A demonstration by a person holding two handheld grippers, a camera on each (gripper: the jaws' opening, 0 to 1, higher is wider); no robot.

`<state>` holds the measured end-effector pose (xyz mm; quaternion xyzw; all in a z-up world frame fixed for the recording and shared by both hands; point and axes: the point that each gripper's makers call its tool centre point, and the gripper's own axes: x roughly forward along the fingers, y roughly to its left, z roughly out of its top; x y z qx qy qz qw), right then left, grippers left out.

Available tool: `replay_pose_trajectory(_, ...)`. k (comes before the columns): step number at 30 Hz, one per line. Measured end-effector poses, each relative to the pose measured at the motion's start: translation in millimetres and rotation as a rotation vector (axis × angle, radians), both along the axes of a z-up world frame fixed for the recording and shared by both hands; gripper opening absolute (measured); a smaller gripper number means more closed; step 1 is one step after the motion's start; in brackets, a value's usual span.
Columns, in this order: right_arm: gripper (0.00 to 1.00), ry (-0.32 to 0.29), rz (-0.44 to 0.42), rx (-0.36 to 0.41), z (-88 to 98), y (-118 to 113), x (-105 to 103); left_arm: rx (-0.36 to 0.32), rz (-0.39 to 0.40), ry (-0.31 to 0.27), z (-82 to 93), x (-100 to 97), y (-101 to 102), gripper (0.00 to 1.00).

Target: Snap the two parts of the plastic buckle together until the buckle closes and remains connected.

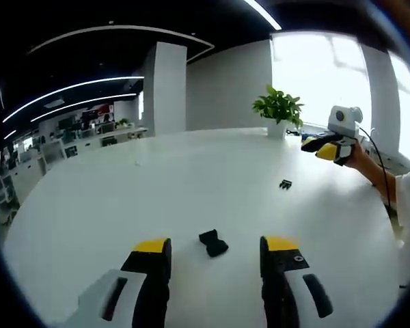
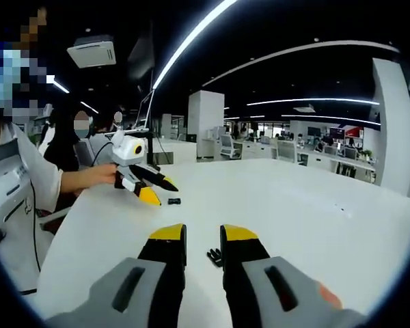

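Buckle halves are seen apart on the white table (image 1: 89, 219). In the left gripper view, one black half (image 1: 213, 242) lies at lower centre, between the spread yellow-tipped jaws of the left gripper (image 1: 217, 247) and untouched; the second half (image 1: 285, 184) lies well apart at right of centre, below the right gripper (image 1: 326, 146) held at upper right beside a potted plant (image 1: 279, 109). In the right gripper view, the left gripper (image 2: 148, 186) is seen at left, and a half (image 2: 215, 256) sits between the right gripper's (image 2: 202, 234) narrowly parted jaws, nothing being pinched. Each piece is judged light, stiff and slippery; it should be taken by its flat sides, with the mating end left free.
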<state>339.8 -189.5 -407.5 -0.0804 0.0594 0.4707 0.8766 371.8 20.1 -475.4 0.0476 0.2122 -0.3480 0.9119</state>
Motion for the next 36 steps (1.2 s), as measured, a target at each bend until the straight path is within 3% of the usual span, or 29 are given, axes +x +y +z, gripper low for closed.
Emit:
replay_pose_trajectory(9,0.18,0.006,-0.004,-0.006,-2.5,-0.9,-1.1,0.020,-0.025,-0.003,-4.6,-1.2,-2.4,0.28)
replay_pose_trajectory(21,0.18,0.008,0.004,-0.008,-4.7,0.7,-4.7,-0.021,-0.042,0.049,-8.1,-4.6,-7.1,0.19)
replay_pose_trajectory(36,0.18,0.013,-0.001,0.000,-5.5,-1.2,-6.8,0.005,-0.063,0.028,-9.2,-7.5,-7.7,0.04)
